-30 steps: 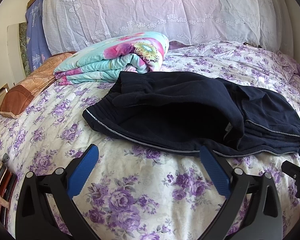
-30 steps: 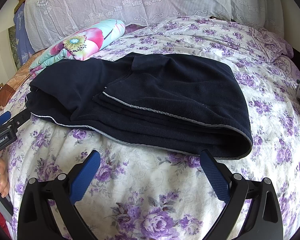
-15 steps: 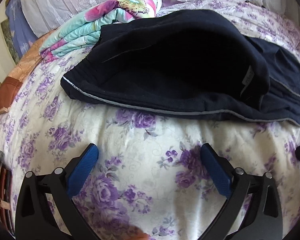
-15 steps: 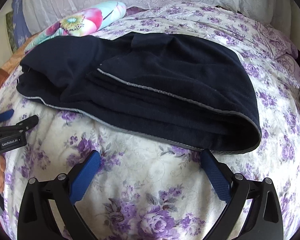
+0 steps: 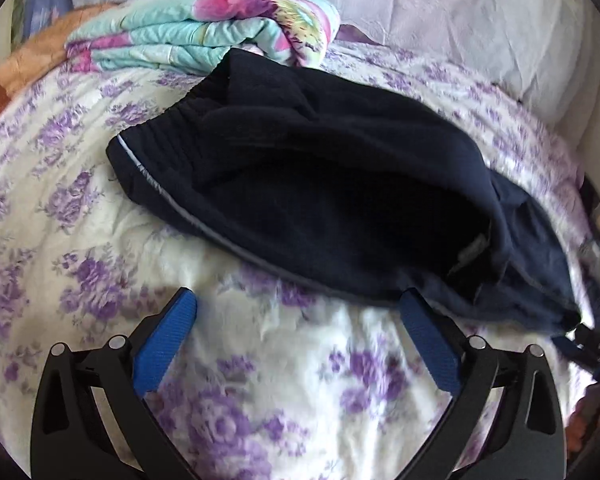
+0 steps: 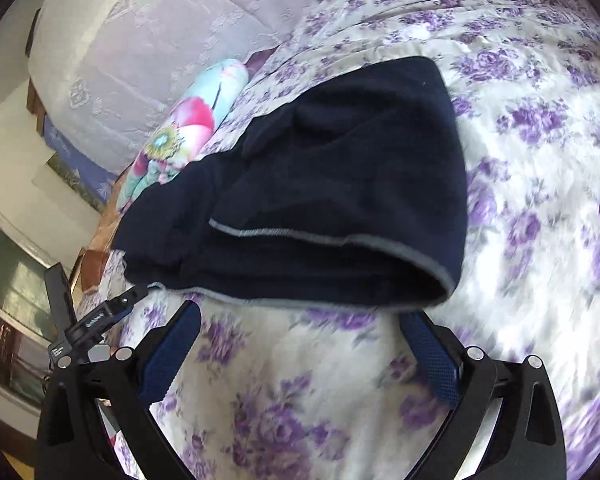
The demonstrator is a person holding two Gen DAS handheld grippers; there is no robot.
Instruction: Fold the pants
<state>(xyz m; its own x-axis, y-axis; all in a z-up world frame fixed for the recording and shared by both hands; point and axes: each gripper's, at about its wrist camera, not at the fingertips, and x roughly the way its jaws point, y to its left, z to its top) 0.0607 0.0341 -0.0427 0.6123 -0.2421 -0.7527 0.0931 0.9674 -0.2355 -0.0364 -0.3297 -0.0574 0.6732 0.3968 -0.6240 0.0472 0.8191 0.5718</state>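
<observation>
The dark navy pants lie folded in a bundle on the purple-flowered bedspread, with a grey piped edge along the near side. They also show in the right wrist view. My left gripper is open and empty, just in front of the pants' near edge, its right pad touching or almost touching the hem. My right gripper is open and empty, its tips at the near folded edge. The left gripper also shows at the left of the right wrist view.
A folded floral quilt lies just behind the pants. White lace pillows line the headboard. An orange-brown pillow sits at the far left. A window or cabinet stands beside the bed.
Both views have tilted and blurred with motion. The left gripper has swung left and back from the pants. The right gripper has rolled and come closer to the folded edge. Both stay open.
</observation>
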